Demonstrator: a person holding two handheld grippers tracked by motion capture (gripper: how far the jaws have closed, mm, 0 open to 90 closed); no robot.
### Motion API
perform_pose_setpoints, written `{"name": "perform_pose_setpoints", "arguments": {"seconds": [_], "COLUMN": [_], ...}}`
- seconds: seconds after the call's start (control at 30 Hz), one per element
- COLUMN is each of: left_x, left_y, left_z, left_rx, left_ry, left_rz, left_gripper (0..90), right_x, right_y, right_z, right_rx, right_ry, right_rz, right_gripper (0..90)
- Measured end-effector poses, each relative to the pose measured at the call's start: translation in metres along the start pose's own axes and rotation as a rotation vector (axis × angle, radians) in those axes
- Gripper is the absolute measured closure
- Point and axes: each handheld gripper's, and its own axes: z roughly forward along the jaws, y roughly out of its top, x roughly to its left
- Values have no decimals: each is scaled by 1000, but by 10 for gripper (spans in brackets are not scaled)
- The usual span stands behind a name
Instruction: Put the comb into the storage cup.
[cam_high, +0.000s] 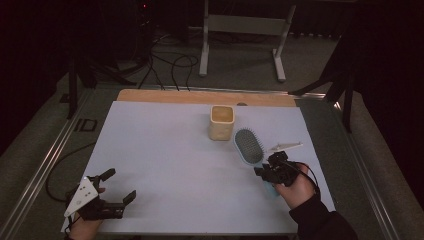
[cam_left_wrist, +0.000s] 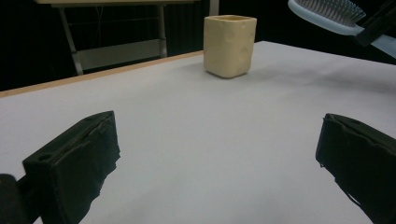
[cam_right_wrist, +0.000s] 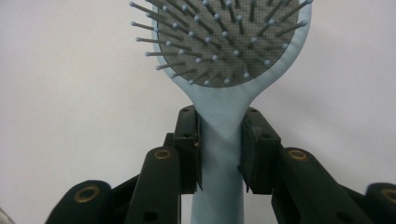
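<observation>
**Brush clamped in our right gripper, left gripper idle**

In the right gripper view we see both jaws pressed against the neck of the brush (cam_right_wrist: 219, 135), one pad on each side of the pale blue handle, with no gap showing. The bristled head rises above the jaws and faces the camera. From the high view, our right gripper (cam_high: 272, 167) sits near the right edge of the white sheet (cam_high: 160, 160), and the brush head points away from us toward the cup (cam_high: 221, 122), which stands upright just beyond it and a little to the left. In the left gripper view the brush head hangs clear above the sheet.

Our left gripper (cam_high: 117, 187) rests low at the near left corner of the sheet, well apart from the brush. Its jaws stand wide apart with nothing between them but bare sheet.

A small white piece (cam_high: 285, 146) lies just beside the brush on its right; we cannot tell what it is
</observation>
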Motion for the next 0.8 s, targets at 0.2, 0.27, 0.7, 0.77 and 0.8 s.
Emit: {"name": "perform_pose_setpoints", "arguments": {"seconds": [0.2,0.27,0.7,0.77,0.8], "left_x": [0,0,0,0,0], "left_y": [0,0,0,0,0], "left_z": [0,0,0,0,0], "left_rx": [-1,-1,3,3,2], "left_ry": [0,0,-1,-2,-2], "left_rz": [-1,0,-1,1,1], "left_gripper": [0,0,0,0,0], "right_x": [3,3,10,11,12], "right_y": [7,10,31,35,38], "right_z": [-2,-2,-5,-5,-5], "right_rx": [-53,-74,-206,-221,-227], "right_ry": [28,35,49,46,49], "right_rz": [8,6,-21,-31,-30], "right_gripper": [714,714,714,714,714]}}
